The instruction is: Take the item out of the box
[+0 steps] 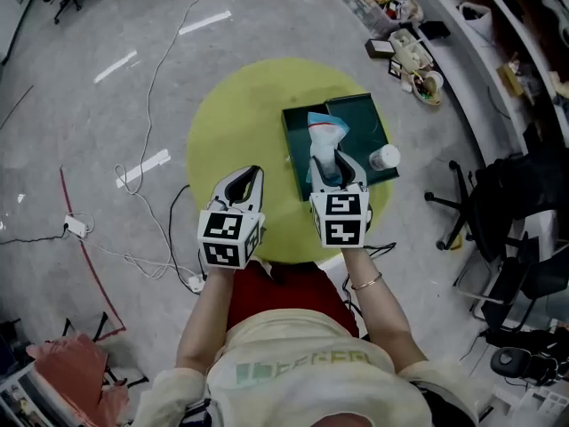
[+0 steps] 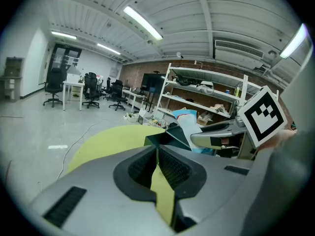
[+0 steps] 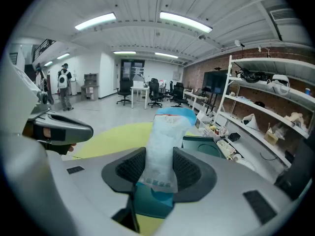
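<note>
A dark green box (image 1: pixel 356 123) lies open on the round yellow table (image 1: pixel 233 118). My right gripper (image 1: pixel 325 164) is shut on a white and blue plastic bag (image 1: pixel 324 137), held above the box's near left part. In the right gripper view the bag (image 3: pixel 162 144) stands upright between the pads, with the box (image 3: pixel 203 146) behind it. My left gripper (image 1: pixel 243 181) hovers over the table left of the box, jaws together with nothing in them. In the left gripper view the gripper (image 2: pixel 157 167) is shut, and the bag (image 2: pixel 189 123) and box (image 2: pixel 166 136) show ahead.
A white round container (image 1: pixel 385 157) sits at the box's right edge. Cables (image 1: pixel 147 181) trail over the floor to the left. An office chair (image 1: pixel 484 198) stands to the right, and a cluttered shelf (image 1: pixel 404 25) runs along the far right.
</note>
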Available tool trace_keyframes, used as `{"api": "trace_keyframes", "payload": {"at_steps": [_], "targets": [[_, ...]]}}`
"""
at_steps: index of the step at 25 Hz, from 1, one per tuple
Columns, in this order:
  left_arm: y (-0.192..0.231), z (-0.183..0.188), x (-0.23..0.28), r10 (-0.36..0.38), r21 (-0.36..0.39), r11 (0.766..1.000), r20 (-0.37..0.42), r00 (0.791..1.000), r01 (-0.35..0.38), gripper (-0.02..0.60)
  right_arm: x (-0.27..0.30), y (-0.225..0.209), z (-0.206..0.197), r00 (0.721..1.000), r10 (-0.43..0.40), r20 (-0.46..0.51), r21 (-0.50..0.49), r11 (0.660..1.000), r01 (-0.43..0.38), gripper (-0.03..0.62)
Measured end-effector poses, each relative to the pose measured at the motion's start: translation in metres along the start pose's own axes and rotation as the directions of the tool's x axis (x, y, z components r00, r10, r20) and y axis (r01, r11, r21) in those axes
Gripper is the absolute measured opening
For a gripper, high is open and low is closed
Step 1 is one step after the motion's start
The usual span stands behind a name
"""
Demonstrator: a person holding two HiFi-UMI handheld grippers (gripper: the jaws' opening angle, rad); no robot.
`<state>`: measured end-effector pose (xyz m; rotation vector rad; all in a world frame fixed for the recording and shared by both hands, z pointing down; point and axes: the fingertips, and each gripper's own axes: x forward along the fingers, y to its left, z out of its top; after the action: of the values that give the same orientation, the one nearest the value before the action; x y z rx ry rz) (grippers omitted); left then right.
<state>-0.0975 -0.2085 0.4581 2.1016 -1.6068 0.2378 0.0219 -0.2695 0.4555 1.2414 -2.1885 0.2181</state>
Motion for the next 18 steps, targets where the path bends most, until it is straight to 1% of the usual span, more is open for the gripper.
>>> {"api": "trace_keyframes", "payload": {"at_steps": [18], "targets": [[-0.01,-0.012,-0.063,-0.014,0.057,0.998,0.018,1.0,0.013,0.031,-0.078,0.036,-0.014,0.995,-0.007,0.098,0.101,0.995,-0.003,0.199]]}}
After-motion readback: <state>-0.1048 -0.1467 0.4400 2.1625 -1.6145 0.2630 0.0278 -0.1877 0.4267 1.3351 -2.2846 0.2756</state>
